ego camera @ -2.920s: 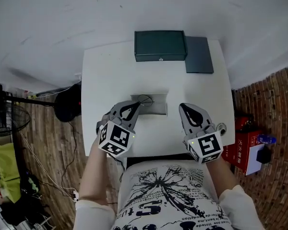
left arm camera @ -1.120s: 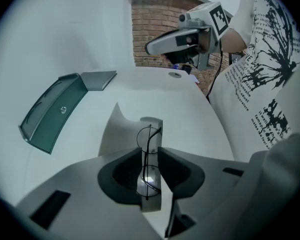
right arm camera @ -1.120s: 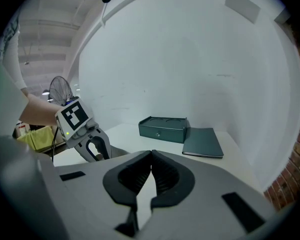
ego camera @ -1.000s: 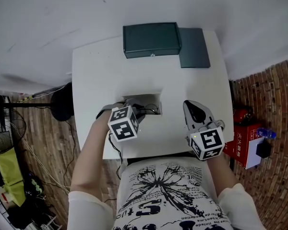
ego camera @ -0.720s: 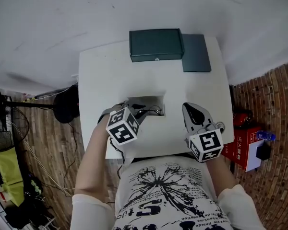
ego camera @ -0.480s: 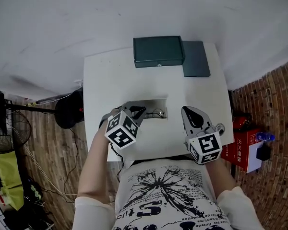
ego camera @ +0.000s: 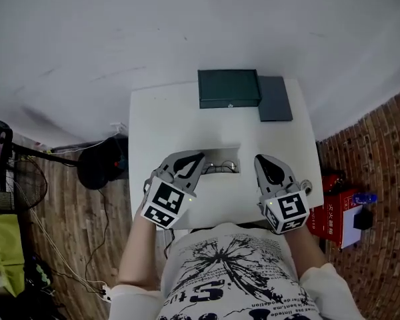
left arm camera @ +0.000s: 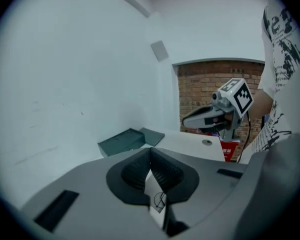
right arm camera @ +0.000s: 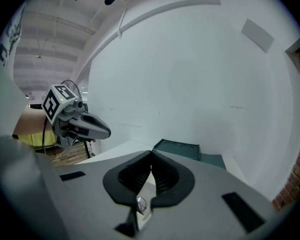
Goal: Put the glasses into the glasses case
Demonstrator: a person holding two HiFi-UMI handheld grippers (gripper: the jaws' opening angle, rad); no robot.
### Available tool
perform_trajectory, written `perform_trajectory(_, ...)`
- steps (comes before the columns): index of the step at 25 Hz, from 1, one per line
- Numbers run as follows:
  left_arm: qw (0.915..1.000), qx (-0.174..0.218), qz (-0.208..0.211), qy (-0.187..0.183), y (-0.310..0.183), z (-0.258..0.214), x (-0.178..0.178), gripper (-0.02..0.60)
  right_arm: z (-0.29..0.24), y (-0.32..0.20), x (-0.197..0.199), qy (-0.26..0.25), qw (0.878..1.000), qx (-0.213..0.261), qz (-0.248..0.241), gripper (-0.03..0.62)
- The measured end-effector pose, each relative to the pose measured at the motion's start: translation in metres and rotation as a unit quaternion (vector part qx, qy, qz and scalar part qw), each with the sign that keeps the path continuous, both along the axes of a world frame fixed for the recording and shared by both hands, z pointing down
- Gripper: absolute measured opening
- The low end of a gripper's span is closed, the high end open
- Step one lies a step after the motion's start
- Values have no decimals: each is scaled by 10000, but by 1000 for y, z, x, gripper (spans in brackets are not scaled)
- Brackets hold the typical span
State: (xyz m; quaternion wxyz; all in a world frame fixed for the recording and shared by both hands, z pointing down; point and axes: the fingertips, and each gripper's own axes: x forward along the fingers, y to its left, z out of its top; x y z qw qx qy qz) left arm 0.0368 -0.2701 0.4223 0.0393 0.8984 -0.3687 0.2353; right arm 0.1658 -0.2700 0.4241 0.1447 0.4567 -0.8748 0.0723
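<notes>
Thin wire-frame glasses (ego camera: 221,168) lie on a grey pad (ego camera: 220,155) near the front of the white table (ego camera: 160,119). The dark green glasses case (ego camera: 229,89) stands open at the far edge, its flat lid (ego camera: 275,99) beside it on the right. My left gripper (ego camera: 199,157) is shut and empty, its tip just left of the glasses. My right gripper (ego camera: 260,159) is shut and empty, a little right of them. In the left gripper view the case (left arm camera: 121,141) lies ahead. The right gripper view shows the case (right arm camera: 182,149) too.
A small round object (ego camera: 305,187) sits at the table's right edge. On the floor, a red box (ego camera: 333,209) lies to the right and a black round base (ego camera: 100,162) to the left. A white wall stands behind the table.
My left gripper, earlier tilted down over the glasses, has drawn back and lies level at their left. The right gripper has hardly moved. The head view has shifted.
</notes>
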Motion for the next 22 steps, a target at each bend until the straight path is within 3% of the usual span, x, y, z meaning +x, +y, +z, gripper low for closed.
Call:
perform_trajectory(6, 9931, 712, -696, 621, 11, -46, -33, 14, -15, 4, -13, -9, 9998, 151, -97, 15)
perform_trajectory(10, 9870, 794, -1178, 750, 17, -50, -56, 14, -25, 3, -20, -25, 9993, 297, -246, 15)
perform_trajectory(17, 9789, 1123, -1438, 916, 26, -63, -67, 14, -39, 4, -19, -152, 9983, 498, -257, 14)
perform_trajectory(22, 9776, 1201, -1416, 989, 24, -69, -59, 14, -44, 4, -16, -175, 9979, 570, -265, 14)
